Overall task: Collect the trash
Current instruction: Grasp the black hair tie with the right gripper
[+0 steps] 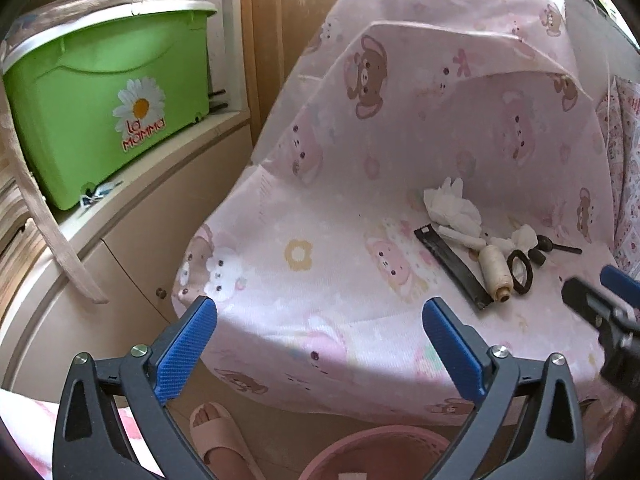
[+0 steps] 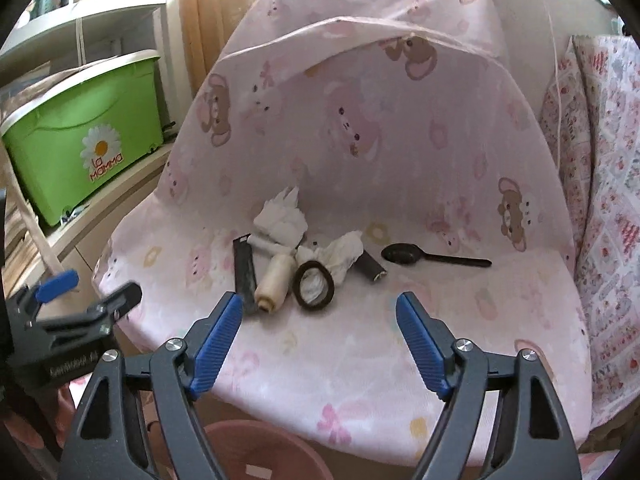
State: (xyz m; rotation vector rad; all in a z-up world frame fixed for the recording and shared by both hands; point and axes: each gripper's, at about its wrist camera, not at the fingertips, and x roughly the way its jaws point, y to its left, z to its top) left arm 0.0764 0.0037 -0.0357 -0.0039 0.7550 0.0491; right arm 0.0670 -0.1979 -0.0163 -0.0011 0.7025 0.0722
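On a chair seat draped in pink bear-print cloth (image 2: 440, 320) lies a cluster of litter: crumpled white tissues (image 2: 280, 216) (image 1: 452, 208), a flat black strip (image 2: 245, 268) (image 1: 452, 268), a cream thread spool (image 2: 274, 280) (image 1: 494, 272), a black ring (image 2: 316, 308) (image 1: 529, 268), a short black cylinder (image 2: 372, 268) and a black spoon (image 2: 436, 259) (image 1: 560, 247). My right gripper (image 2: 319, 300) hovers open just in front of the ring and spool, with nothing between its fingers. My left gripper (image 1: 320, 306) stands wide open over the seat's front left part, well left of the litter.
A pink bin (image 2: 248, 440) (image 1: 360, 452) stands on the floor under the seat's front edge. Beside it is a person's foot in a slipper (image 1: 216, 432). A green lidded box (image 1: 108, 92) sits on a low cabinet at left. Patterned bedding (image 2: 600, 200) borders the chair at right.
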